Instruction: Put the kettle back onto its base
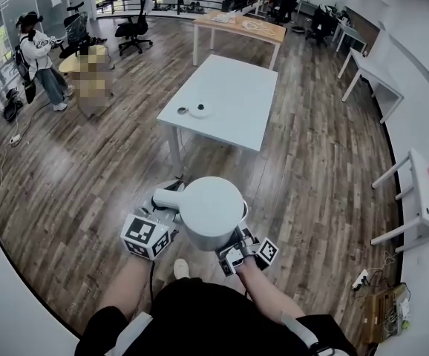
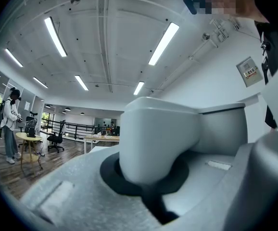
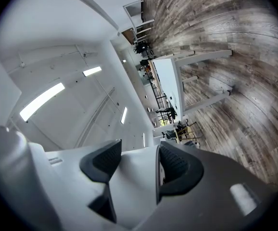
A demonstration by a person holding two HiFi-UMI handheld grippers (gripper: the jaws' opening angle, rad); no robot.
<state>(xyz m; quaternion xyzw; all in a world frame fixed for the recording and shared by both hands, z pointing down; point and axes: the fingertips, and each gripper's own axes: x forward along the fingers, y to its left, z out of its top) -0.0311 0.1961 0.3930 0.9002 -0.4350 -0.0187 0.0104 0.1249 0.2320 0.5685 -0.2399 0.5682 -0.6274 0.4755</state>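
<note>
Head view: the kettle, white and upright, is off the white table. It is held over plank floor, just short of the table's near corner. The base, a low round disc, lies on the table close to its near-left edge. A small dark item sits just beside it, nearer that edge. Kettle and base are well apart, with the table's near edge between them.

Left gripper: it is on the kettle's handle, which juts out to the left. Left gripper view: the jaws are drawn in tight on the handle, with the dark pads pressed against it.

Right gripper: it is at the kettle's near-right lower edge. Right gripper view: the jaws stand narrow, with the ribbed pads on either side of a white wall of the kettle and touching it. The grip reads as closed on the kettle.

Room: open floor runs along the table's left, right and near sides. A wood-topped table stands beyond the far end. To the table's left, well apart, a person stands near an office chair. To its right, well apart, a white desk stands against the wall.
</note>
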